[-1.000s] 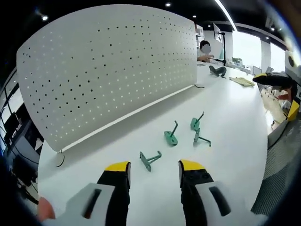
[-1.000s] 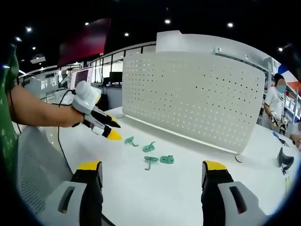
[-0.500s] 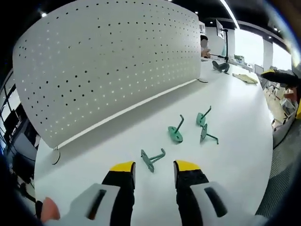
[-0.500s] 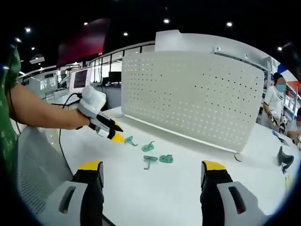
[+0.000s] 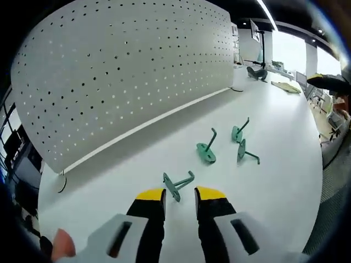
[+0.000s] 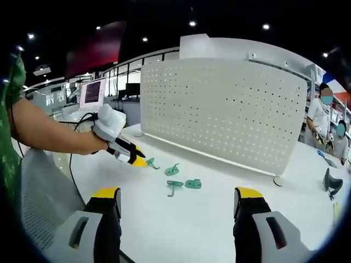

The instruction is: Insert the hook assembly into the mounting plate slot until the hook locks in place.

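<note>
Left tongs, jaws narrowed since earlier but empty, had advanced to the nearest green hook on the white surface before the pegboard. Right tongs remained spread.

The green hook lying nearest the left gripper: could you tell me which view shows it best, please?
The left gripper view: the nearest green hook lies large just ahead of the left gripper, base plate and bent arm distinct. The right gripper view shows it small and far, beside the left gripper, shape hard to read.
</note>
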`<state>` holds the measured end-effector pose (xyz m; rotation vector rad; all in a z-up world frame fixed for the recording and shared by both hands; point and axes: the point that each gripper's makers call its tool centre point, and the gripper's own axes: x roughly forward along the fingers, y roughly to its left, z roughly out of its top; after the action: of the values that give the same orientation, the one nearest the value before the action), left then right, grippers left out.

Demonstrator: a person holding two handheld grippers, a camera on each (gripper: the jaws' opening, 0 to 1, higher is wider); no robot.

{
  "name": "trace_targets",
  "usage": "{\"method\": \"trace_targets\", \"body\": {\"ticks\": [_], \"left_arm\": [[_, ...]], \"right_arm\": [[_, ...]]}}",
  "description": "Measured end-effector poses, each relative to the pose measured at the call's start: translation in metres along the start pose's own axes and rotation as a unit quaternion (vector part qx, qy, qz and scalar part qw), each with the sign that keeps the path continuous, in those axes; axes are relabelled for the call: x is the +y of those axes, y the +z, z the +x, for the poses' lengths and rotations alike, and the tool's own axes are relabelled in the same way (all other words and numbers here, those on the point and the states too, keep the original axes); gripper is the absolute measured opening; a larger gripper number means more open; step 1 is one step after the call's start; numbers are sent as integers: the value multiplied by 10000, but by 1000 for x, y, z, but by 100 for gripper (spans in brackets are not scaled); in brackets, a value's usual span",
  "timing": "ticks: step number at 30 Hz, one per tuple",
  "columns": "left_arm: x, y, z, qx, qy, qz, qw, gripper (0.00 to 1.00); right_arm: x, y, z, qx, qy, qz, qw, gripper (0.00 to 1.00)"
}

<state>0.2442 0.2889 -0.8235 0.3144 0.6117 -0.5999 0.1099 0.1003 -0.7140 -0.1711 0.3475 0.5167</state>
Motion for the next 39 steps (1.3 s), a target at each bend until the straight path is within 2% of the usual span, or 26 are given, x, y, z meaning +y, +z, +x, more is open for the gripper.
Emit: {"method": "trace_targets", "body": {"ticks": [14, 27, 39], "left_arm": [[-5, -3, 9, 61, -35, 19, 10000, 18], [1, -10, 13, 168, 83, -6, 9998, 13], [4, -7, 12, 71, 175, 66, 9998, 10]], "right_arm": [[-2, 0, -1, -8, -23, 55, 10000, 85], [-4, -1, 0, 10, -31, 49, 10000, 84], [-2, -3, 1, 65, -13, 35, 10000, 84]]}}
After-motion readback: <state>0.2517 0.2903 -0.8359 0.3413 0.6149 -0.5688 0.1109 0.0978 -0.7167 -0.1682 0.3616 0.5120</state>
